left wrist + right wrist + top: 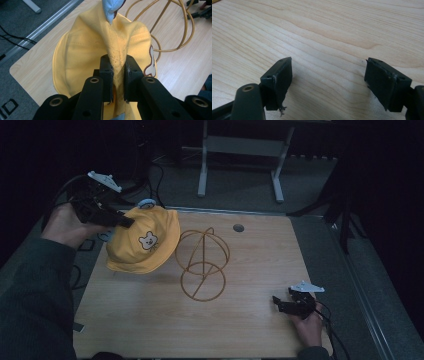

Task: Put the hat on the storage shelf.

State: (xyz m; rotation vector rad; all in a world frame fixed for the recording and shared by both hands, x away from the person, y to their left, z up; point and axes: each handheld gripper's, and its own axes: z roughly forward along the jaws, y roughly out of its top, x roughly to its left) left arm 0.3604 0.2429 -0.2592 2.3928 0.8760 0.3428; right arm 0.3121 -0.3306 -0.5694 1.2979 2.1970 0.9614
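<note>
Table (250, 330): light wood top with rounded corners, and a small round hole (238, 227) near its far edge.
Hat (142, 240): yellow cloth, sitting at the table's far left, partly over the left edge. It carries a bear-face patch (148, 240) on the side toward the frame, and a light blue ear (145, 203) at its far side. In the left gripper view the cloth is gathered into a ridge (117, 62) running up to the blue ear (111, 8).
Frame (202, 263): gold wire hoops forming a rounded stand, upright at mid-table, just right of the hat; whether they touch I cannot tell.
Left gripper (125, 222): held at the hat's left side, jaws clamped on the yellow ridge, the cloth pinched between the pads (106, 75).
Right gripper (277, 304): low over the near right part of the table, well apart from hat and frame, jaws wide apart with bare wood between the pads (280, 80).
</note>
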